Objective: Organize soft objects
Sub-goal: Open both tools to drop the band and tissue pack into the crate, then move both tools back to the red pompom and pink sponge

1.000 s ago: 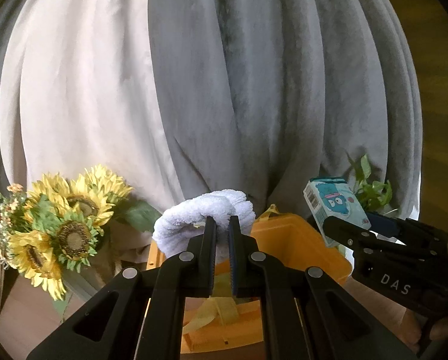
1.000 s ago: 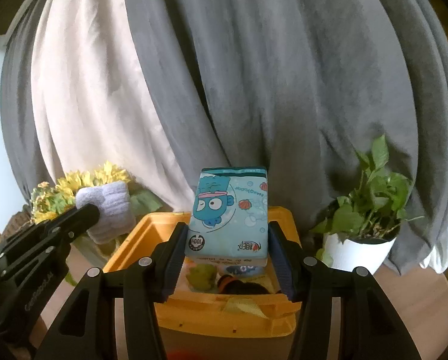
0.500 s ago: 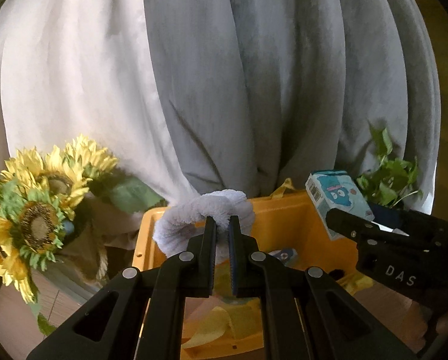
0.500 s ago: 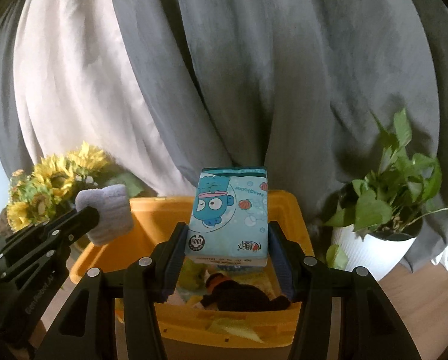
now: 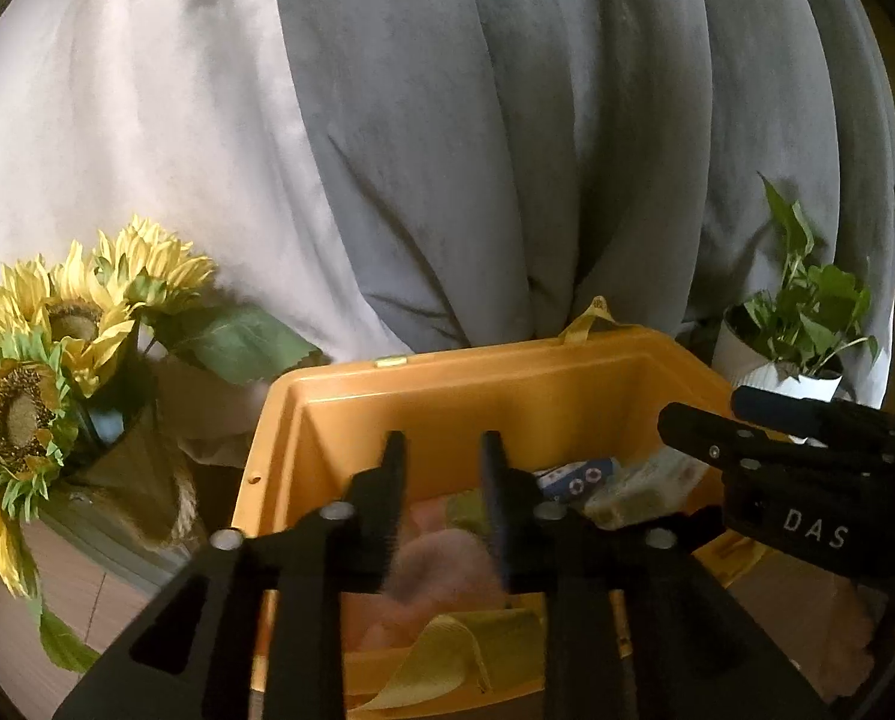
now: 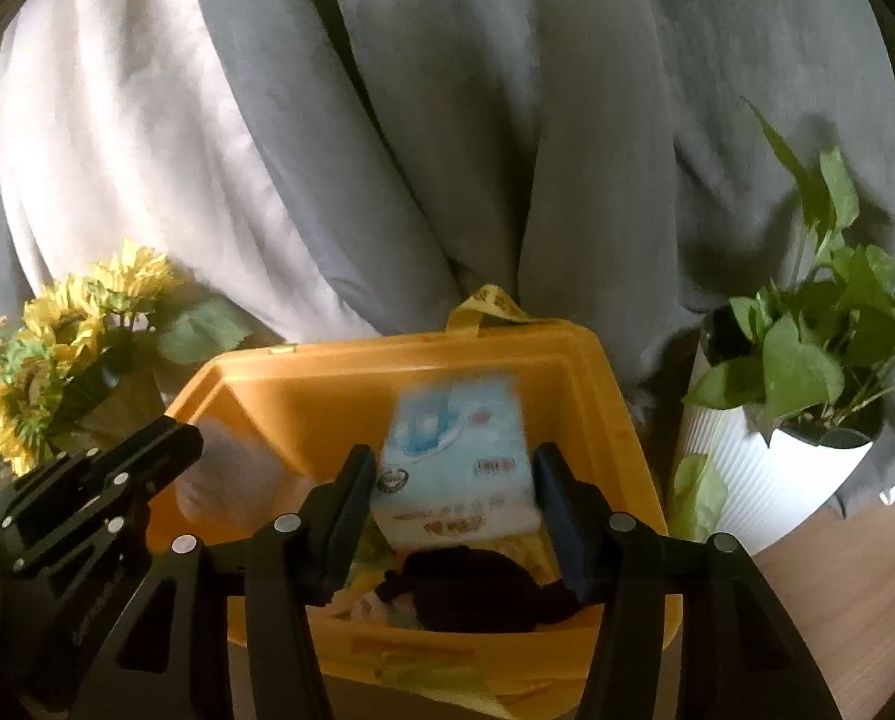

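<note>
Right wrist view: right gripper (image 6: 450,483) jaws opening around blurred tissue pack (image 6: 456,456) over the bin (image 6: 303,396); left gripper (image 5: 441,468) likewise opening, nothing pinched; spread fully before withdrawing.

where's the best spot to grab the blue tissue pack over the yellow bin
Grip the tissue pack across its two long side faces, about halfway up, coming down from above like the right gripper, whose jaws are opening with the pack between them. It is roughly upright over the yellow bin, printed face to the camera, so those sides are parallel and clear.
</note>
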Demonstrator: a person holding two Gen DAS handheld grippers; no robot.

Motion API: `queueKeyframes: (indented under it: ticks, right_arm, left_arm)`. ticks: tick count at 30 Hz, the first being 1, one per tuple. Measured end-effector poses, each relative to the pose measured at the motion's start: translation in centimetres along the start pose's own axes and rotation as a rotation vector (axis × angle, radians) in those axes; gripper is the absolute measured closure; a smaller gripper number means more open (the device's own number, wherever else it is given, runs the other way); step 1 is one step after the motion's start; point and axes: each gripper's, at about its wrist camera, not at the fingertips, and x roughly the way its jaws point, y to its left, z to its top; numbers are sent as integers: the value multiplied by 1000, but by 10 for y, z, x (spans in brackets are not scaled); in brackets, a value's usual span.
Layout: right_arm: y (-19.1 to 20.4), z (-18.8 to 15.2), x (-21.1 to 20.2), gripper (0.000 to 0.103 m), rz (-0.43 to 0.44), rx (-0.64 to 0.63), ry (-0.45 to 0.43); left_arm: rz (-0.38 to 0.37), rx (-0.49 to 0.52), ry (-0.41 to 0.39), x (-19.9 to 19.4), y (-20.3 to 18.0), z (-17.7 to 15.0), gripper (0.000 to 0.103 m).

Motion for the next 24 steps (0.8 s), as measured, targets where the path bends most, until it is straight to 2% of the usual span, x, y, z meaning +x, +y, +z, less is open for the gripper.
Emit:
queueKeyframes:
  ticks: [1, 8, 16, 24]
  right_arm:
    - [0, 1, 3, 39, -4, 2, 5]
    - [-2, 1, -1, 39, -26, -5, -6]
    - [-2, 0, -27, 39, -30, -6, -42]
    - [-1, -7, -67, 39, -47, -9, -93]
  left_arm:
    - [2, -2, -1, 0, 0, 0, 73]
    - [2, -22, -7, -8, 0, 2, 65]
    - [14, -29, -42, -42, 2, 6, 60]
    - [11, -38, -53, -82, -7, 2, 60]
